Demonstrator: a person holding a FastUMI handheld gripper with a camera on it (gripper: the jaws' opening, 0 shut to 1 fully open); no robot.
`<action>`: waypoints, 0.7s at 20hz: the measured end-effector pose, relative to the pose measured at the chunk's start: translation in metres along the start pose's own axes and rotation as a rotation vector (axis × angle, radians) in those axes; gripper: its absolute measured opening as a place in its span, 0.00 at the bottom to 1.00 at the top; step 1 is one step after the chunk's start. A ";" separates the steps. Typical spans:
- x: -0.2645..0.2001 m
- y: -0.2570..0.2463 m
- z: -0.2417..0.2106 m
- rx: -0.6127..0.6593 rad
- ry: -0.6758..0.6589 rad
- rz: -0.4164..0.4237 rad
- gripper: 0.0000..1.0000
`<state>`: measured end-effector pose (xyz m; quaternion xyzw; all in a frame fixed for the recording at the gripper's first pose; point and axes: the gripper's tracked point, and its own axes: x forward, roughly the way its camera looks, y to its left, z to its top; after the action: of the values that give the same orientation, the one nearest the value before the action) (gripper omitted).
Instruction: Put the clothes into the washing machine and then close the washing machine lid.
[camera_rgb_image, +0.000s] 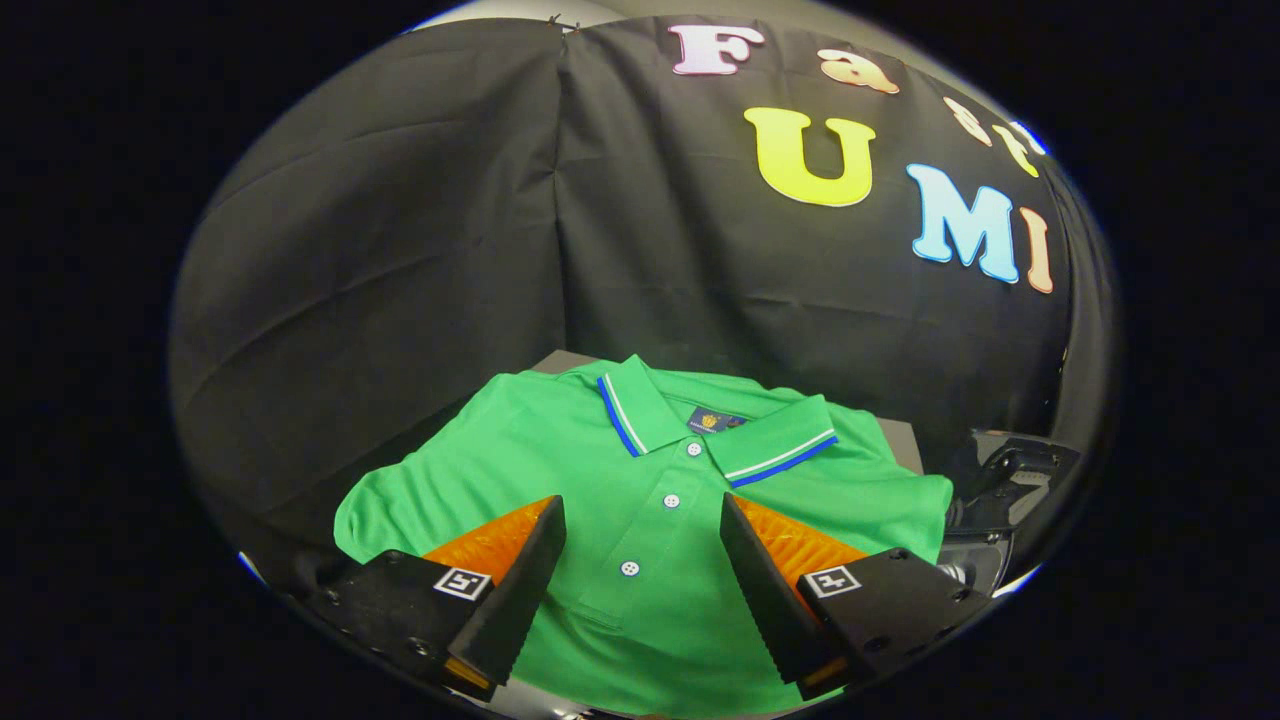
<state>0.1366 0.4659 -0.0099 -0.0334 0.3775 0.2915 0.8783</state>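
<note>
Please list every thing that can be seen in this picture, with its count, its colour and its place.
polo shirt: one, green, with a collar edged in blue and white stripes and white buttons; laid flat on the table, under and ahead of the fingers, its button placket running between them.
table: one, grey; bare corners show beside the shirt's collar and shoulder.
cloth wall: one, black; hangs behind the table.
dark machine part: one, black and grey; to the right of the shirt, too cut off to identify.
gripper: one; fingers open wide above the shirt's chest, holding nothing.
</note>
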 end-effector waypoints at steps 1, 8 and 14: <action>0.003 0.000 -0.002 -0.007 0.018 -0.010 0.98; 0.011 -0.002 -0.012 0.020 0.081 -0.027 0.98; 0.013 -0.001 -0.008 0.044 0.058 -0.025 0.56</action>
<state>0.1390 0.4693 -0.0248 -0.0271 0.4085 0.2711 0.8711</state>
